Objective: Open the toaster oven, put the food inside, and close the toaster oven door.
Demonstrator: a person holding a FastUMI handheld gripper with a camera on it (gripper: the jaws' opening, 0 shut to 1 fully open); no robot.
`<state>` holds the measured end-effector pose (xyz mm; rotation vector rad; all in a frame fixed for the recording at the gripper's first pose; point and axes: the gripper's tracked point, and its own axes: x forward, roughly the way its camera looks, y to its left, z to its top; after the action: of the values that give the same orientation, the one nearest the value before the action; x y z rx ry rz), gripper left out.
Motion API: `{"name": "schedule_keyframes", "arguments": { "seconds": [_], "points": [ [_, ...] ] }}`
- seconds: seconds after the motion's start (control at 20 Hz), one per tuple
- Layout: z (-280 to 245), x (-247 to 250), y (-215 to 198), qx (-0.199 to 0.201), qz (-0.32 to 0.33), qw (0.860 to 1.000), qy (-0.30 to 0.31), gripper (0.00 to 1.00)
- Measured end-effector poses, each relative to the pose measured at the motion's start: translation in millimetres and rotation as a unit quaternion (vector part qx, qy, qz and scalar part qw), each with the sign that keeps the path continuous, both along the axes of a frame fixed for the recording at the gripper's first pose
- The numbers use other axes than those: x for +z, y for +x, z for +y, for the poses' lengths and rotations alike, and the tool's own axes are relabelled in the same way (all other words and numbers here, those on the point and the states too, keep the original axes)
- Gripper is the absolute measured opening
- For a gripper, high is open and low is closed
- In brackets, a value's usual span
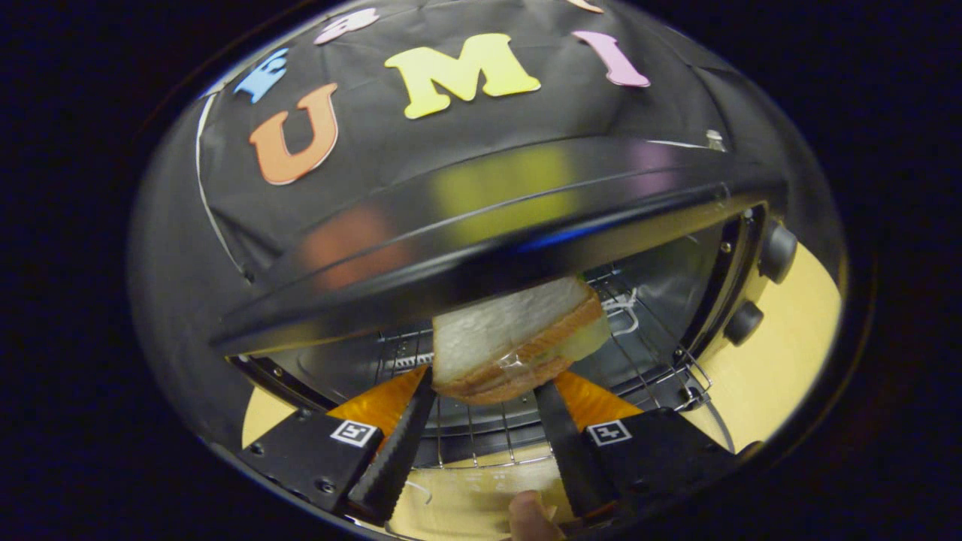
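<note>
Sandwich (511, 338) in jaws, top hidden

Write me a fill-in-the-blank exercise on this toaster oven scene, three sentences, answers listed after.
1. The gripper holds a white-bread sandwich between its two ____ fingers.
2. The sandwich hangs over the wire ____ inside the shiny black toaster oven.
3. The oven's two round black knobs sit beside the cavity, and its door is ____.

Missing words: black; rack; open
</note>
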<state>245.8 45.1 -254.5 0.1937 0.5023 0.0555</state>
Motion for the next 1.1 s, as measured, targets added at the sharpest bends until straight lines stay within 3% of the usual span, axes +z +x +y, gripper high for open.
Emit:
{"name": "schedule_keyframes", "arguments": {
  "seconds": [0.4,0.5,0.85,1.1],
  "points": [
    [2,-6,-35,0.017,0.087,0.996,-0.024,0.87],
    [1,1,-47,0.029,0.092,0.995,-0.026,0.94],
    [15,74,-121,0.064,0.000,0.997,0.034,0.93],
    [-5,120,-182,0.036,-0.120,0.990,-0.069,0.93]
  ]
}}
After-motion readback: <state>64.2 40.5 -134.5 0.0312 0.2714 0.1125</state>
